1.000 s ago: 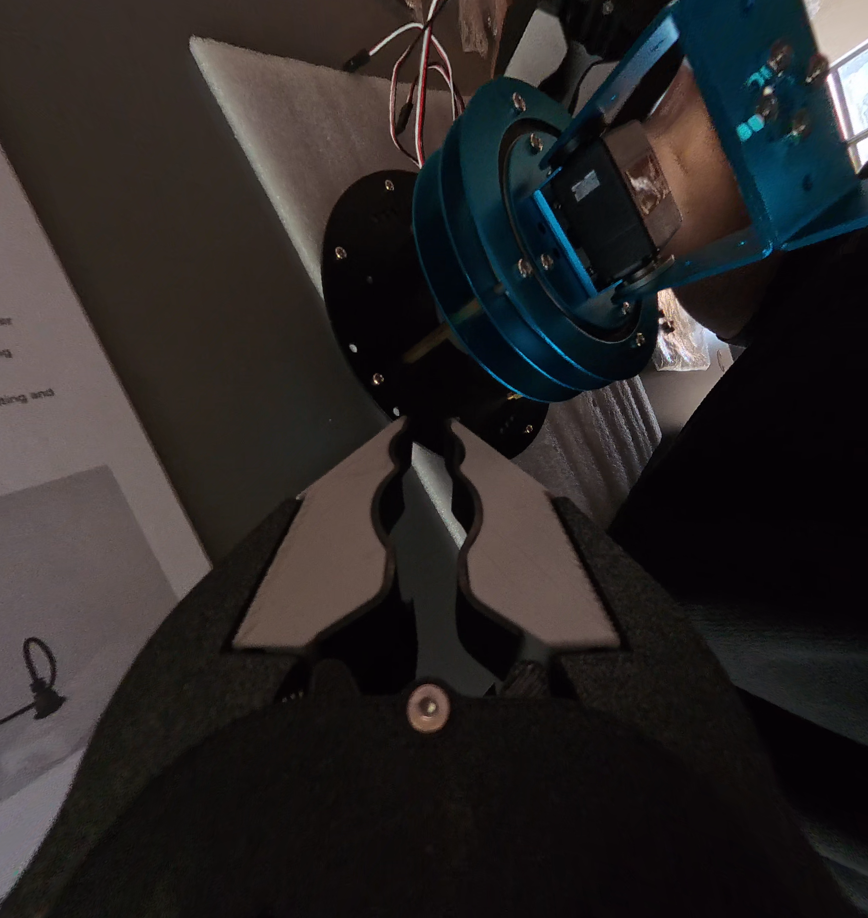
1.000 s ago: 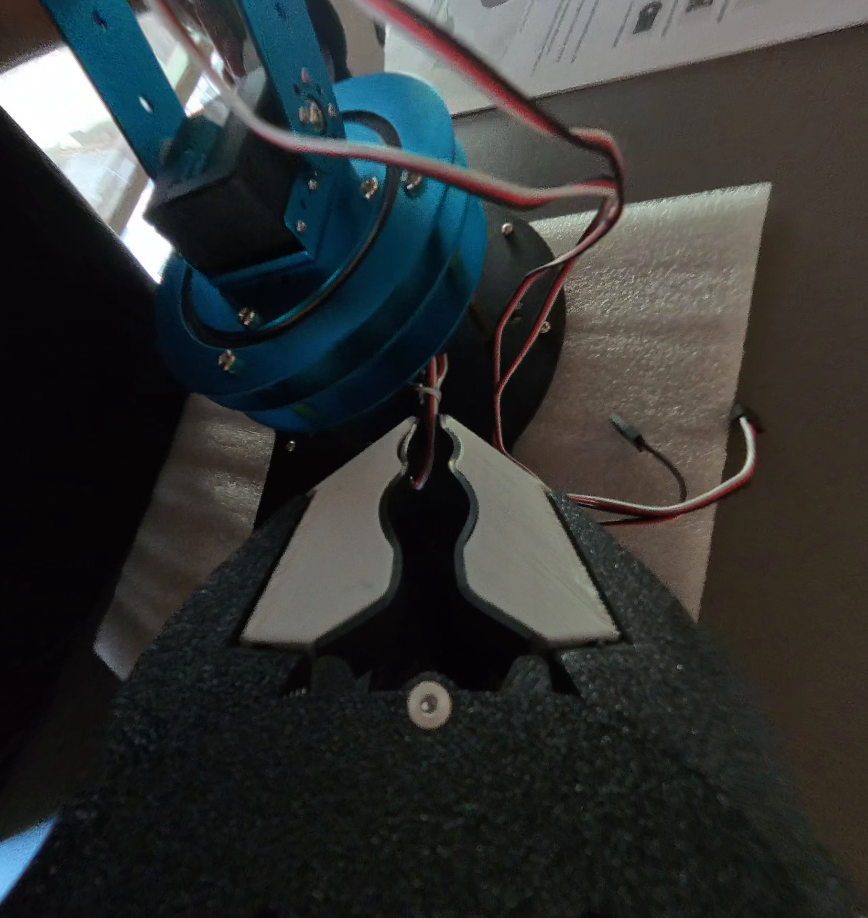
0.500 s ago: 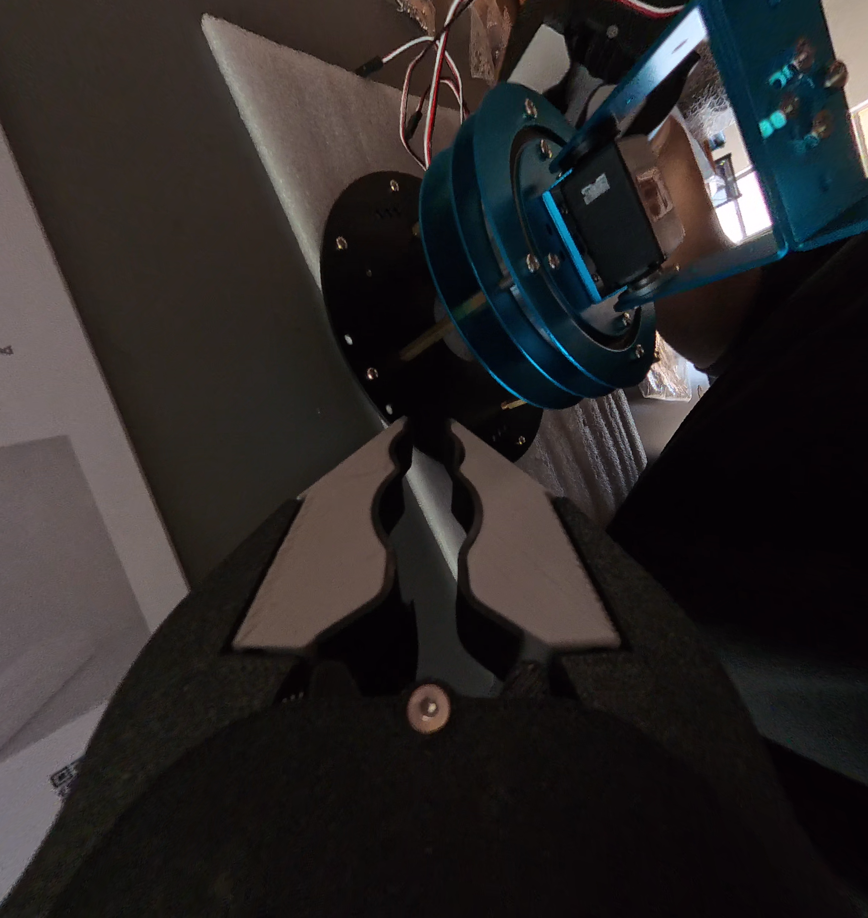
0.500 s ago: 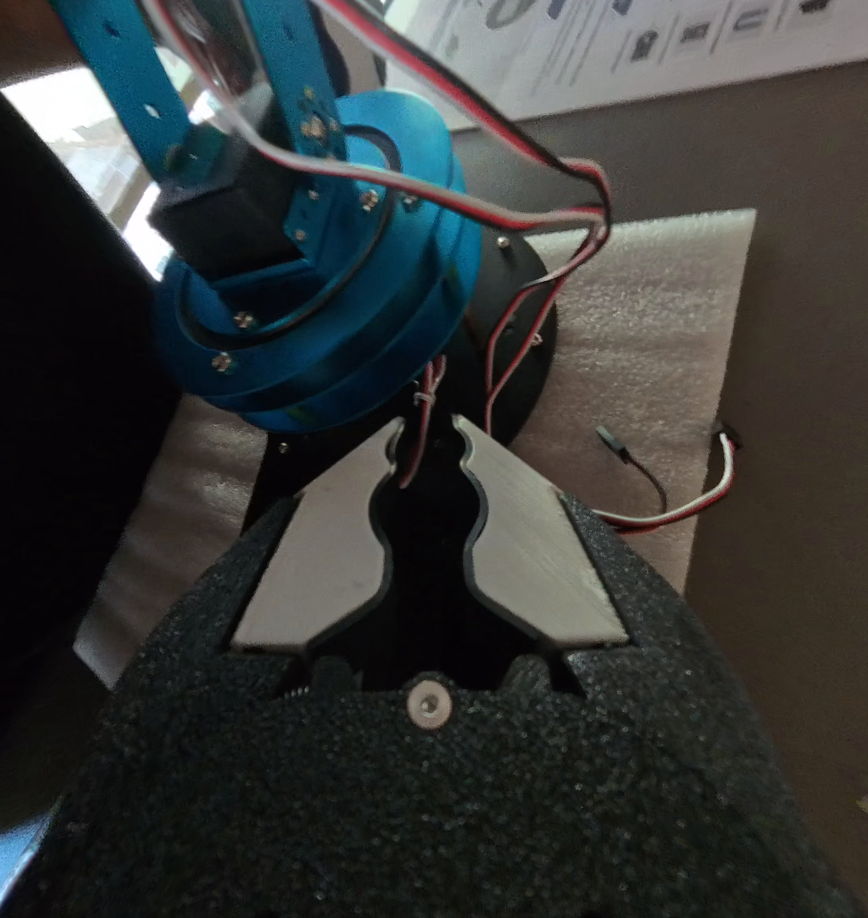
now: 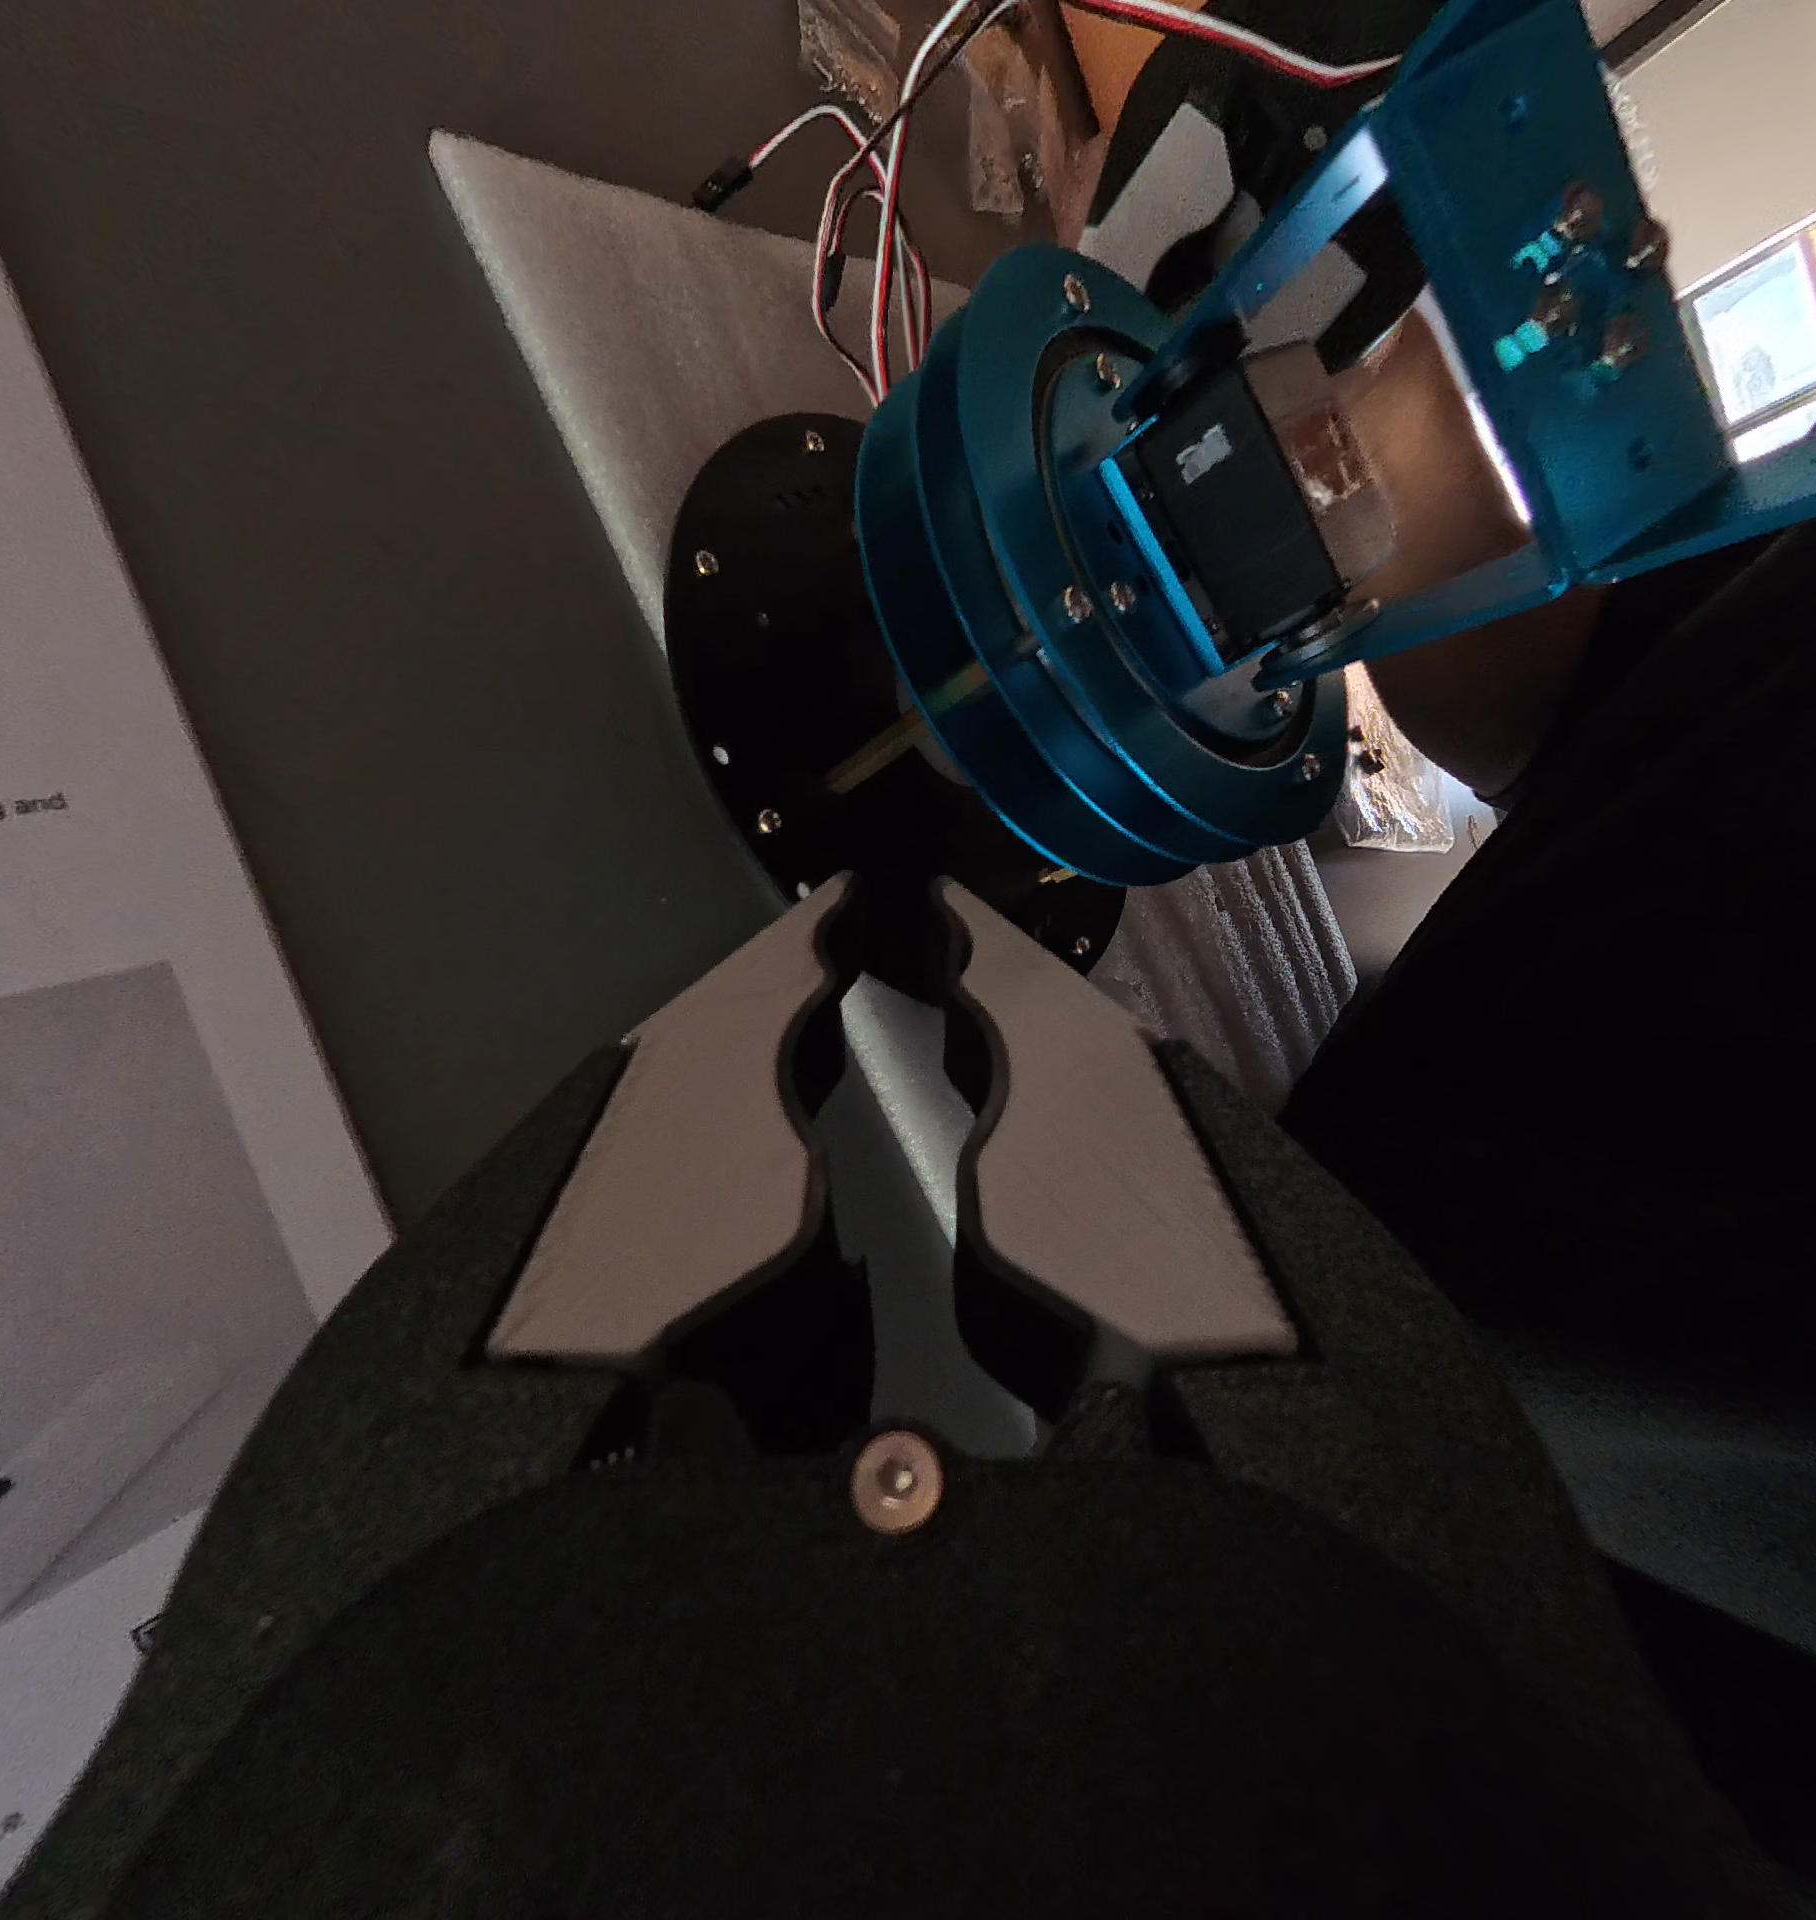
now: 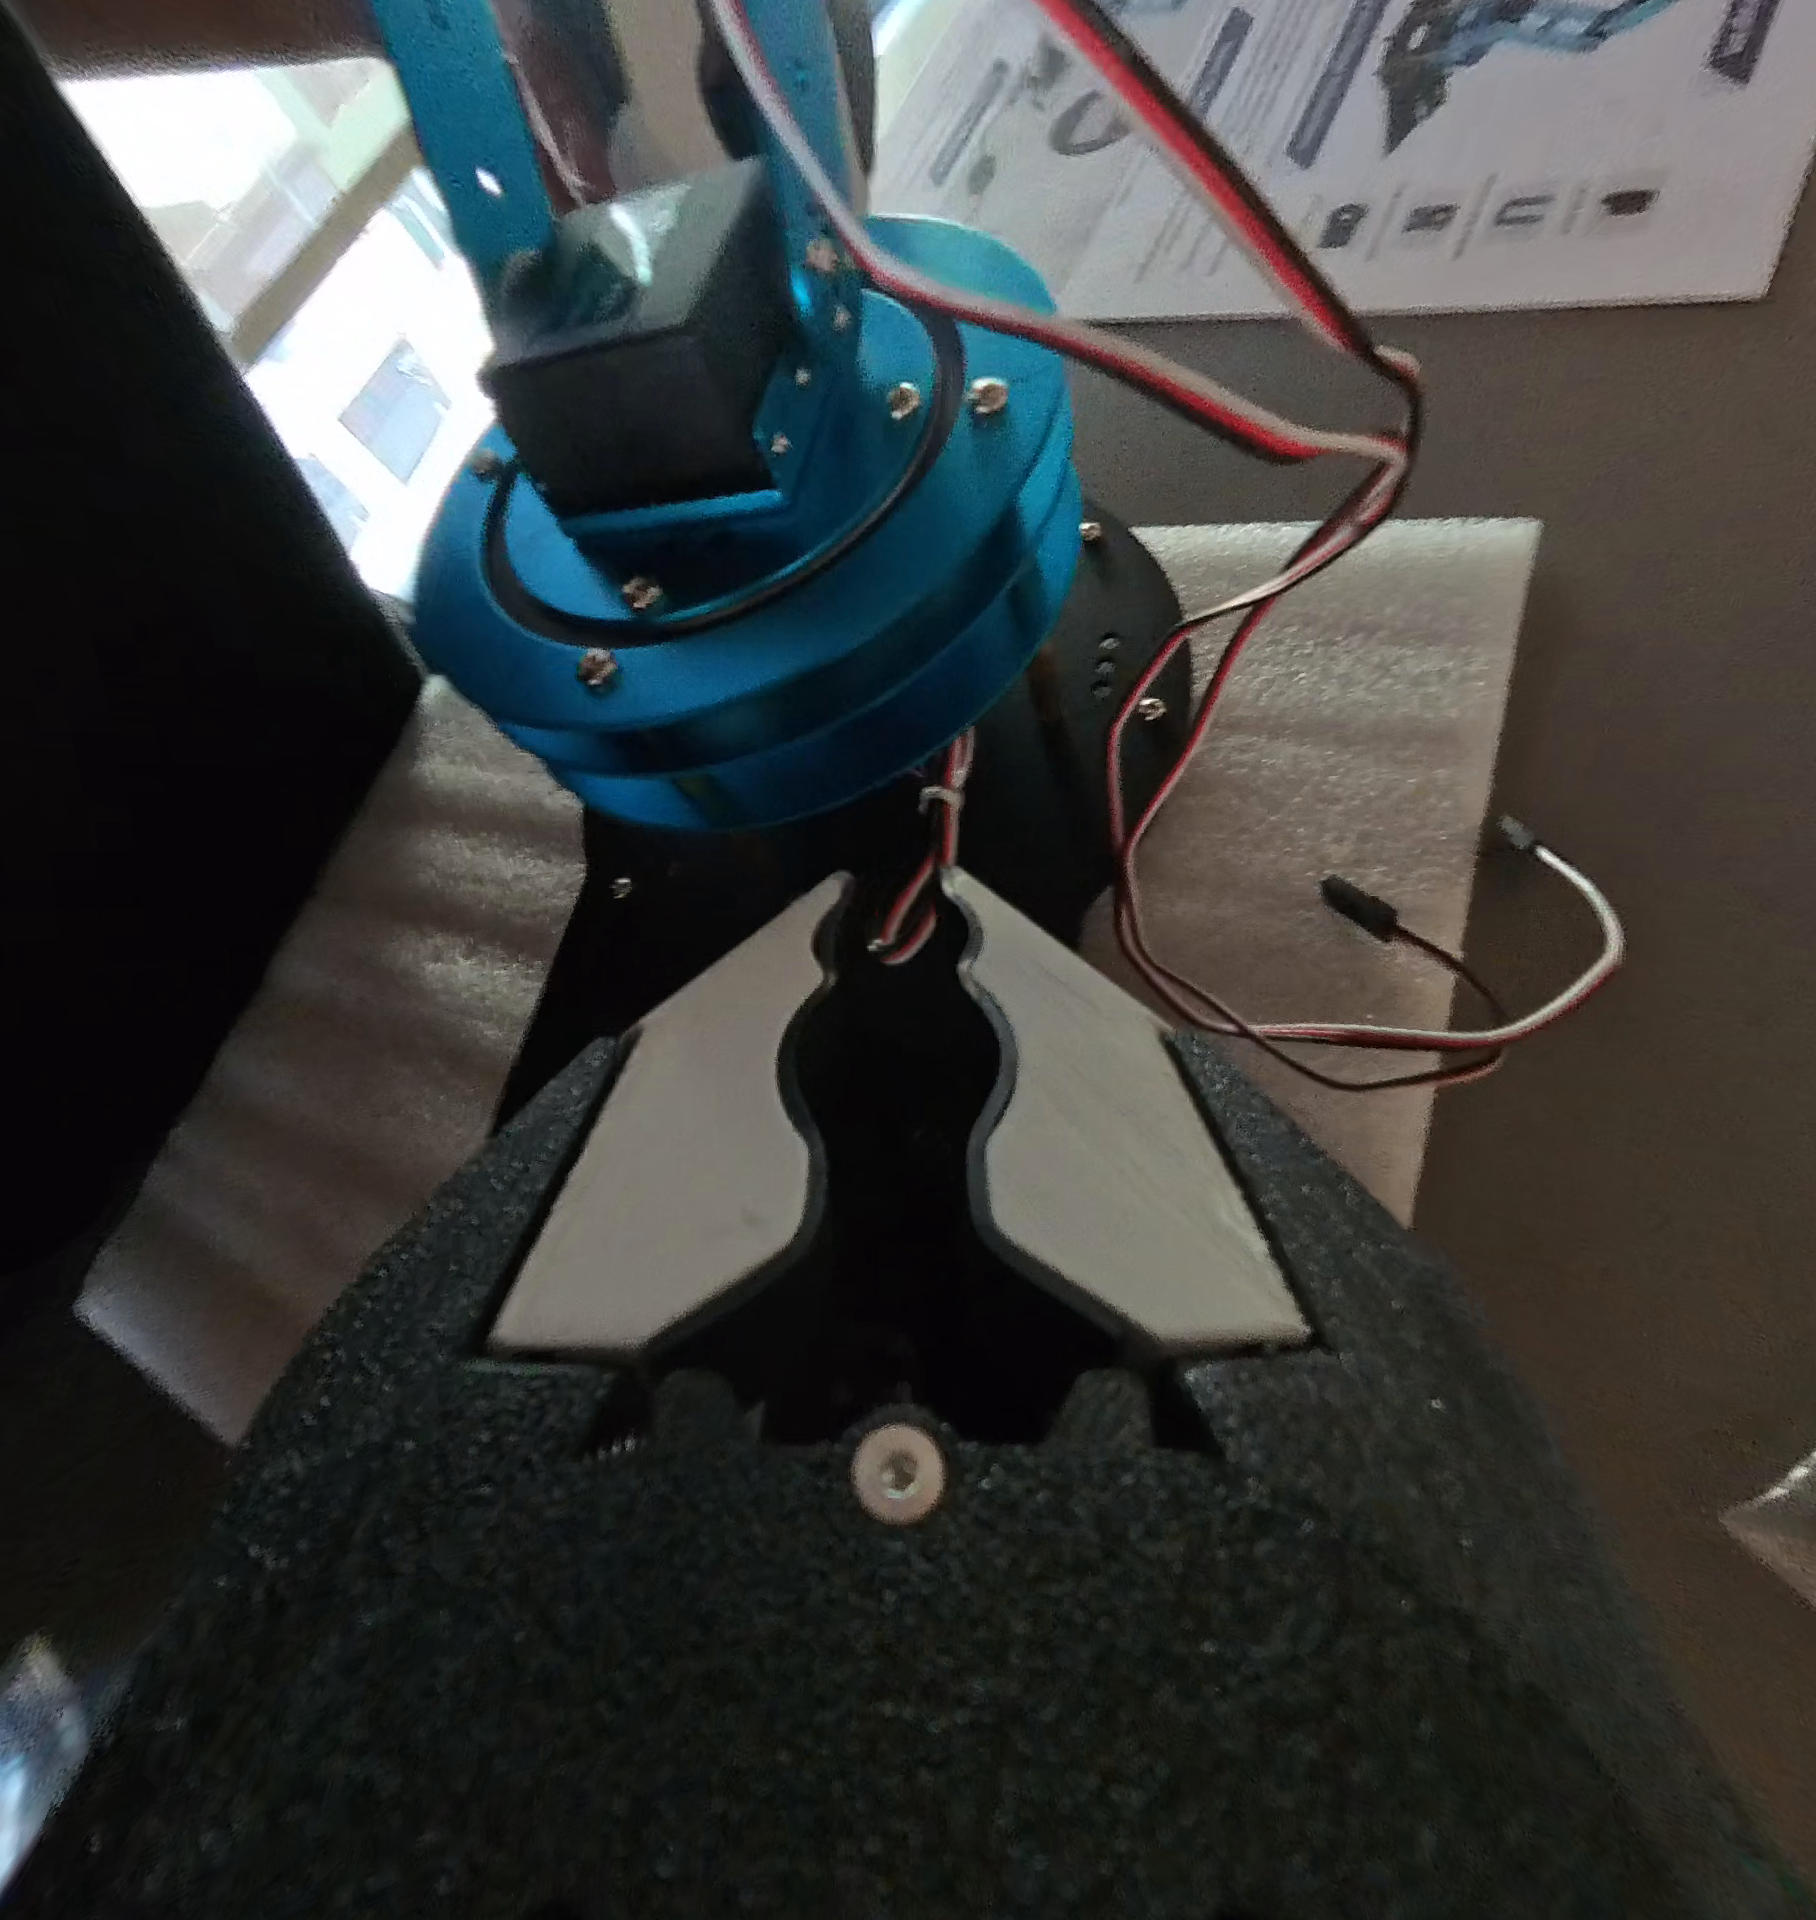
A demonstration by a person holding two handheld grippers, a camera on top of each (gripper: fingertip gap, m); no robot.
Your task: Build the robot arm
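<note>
A clear plastic bag (image 6: 1808, 1538) is lying well to the right of the black base plate (image 6: 1122, 623), at the edge of the right wrist view. Its contents are too blurred to make out.

Compared with a second ago, the right gripper (image 6: 896, 894) is standing wider, though a little narrower than half a second ago. The right view is also showing more of the printed sheet (image 6: 1403, 156) beyond the plate. The left gripper (image 5: 888, 894) is keeping the same small gap throughout.

The blue turntable (image 6: 779, 717) is sitting on the base plate with a black servo (image 6: 655, 384) mounted on top. The plate itself is resting on a white foam sheet (image 6: 1351, 675).

The right gripper's jaws are standing slightly parted at the plate's near edge. The thin wire bundle (image 6: 935, 852) hanging from under the turntable is passing loosely between the tips. Longer servo wires (image 6: 1299, 447) are looping over the plate's right side onto the foam.

In the left wrist view, the left gripper's tips are sitting right at the rim of the base plate (image 5: 769, 644), below the turntable (image 5: 945, 582). Whether they are pinching that rim cannot be told.
</note>
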